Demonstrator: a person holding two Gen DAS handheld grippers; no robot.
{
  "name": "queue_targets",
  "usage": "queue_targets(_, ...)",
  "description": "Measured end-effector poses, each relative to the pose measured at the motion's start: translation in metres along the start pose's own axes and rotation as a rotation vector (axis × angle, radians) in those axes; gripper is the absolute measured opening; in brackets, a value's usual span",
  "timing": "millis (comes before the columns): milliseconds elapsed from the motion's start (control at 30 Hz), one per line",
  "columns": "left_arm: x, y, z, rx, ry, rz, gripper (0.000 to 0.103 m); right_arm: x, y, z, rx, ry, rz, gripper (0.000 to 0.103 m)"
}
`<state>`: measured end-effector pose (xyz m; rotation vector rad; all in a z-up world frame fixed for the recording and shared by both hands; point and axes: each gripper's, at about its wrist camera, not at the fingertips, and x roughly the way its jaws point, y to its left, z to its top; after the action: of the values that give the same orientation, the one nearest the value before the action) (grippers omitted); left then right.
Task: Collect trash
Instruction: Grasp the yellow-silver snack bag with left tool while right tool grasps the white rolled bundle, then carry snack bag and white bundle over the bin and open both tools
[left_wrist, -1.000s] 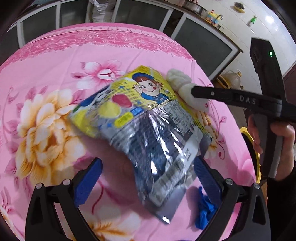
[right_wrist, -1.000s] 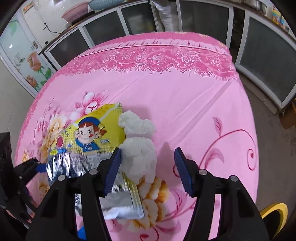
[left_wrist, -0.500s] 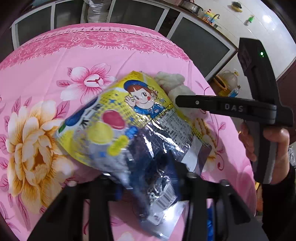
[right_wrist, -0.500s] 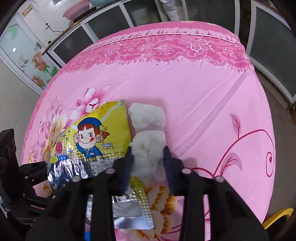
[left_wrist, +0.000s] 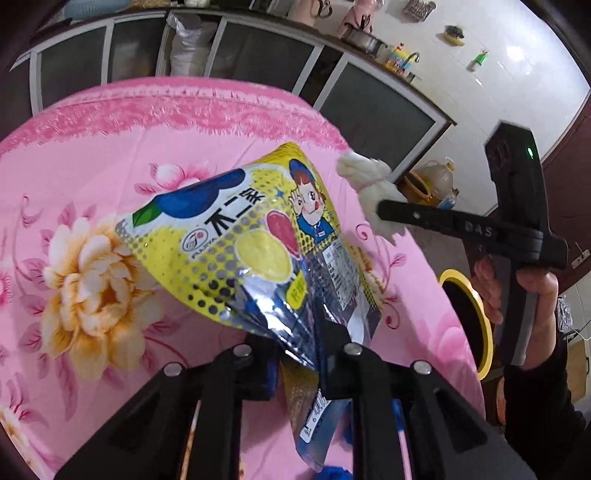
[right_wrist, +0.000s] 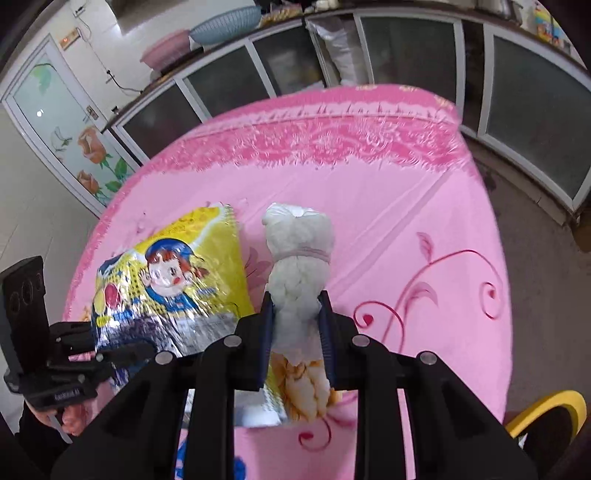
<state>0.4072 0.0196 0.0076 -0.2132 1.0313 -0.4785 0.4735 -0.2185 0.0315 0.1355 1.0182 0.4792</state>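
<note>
Snack bag (left_wrist: 236, 251) was pinched at its lower end in the closed left gripper (left_wrist: 295, 354), lifted above the pink bench (left_wrist: 92, 147) | right gripper (right_wrist: 297, 332) was clamped on a white wad (right_wrist: 299, 266) | yellow-rimmed bin (left_wrist: 476, 317) stood beyond the edge.

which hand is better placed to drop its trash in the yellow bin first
Right, probably. The right gripper holds the white wad, and the yellow-rimmed bin sits just off the table on its side. The left gripper, holding the snack bag, is farther.

Yellow snack bag (left_wrist: 236, 254) and white wad (right_wrist: 297, 266), both lifted.
</note>
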Motion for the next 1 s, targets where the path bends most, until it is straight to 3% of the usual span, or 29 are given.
queue_targets(300,-0.046,0.002,-0.020,-0.021,-0.059,0.020,0.014,-0.064,0.000,-0.036,0.007,-0.079,0.003,0.023)
queue_targets(600,-0.075,-0.004,-0.038,-0.036,-0.101,0.031,0.014,-0.103,-0.018,-0.078,0.074,-0.117,0.002,0.023)
queue_targets(867,-0.078,-0.041,-0.059,-0.006,-0.134,0.059,0.014,-0.125,-0.037,-0.122,0.121,-0.134,0.015,0.023)
queue_targets(1000,-0.071,-0.077,-0.065,0.042,-0.136,0.030,0.014,-0.139,-0.053,-0.145,0.163,-0.151,0.014,0.023)
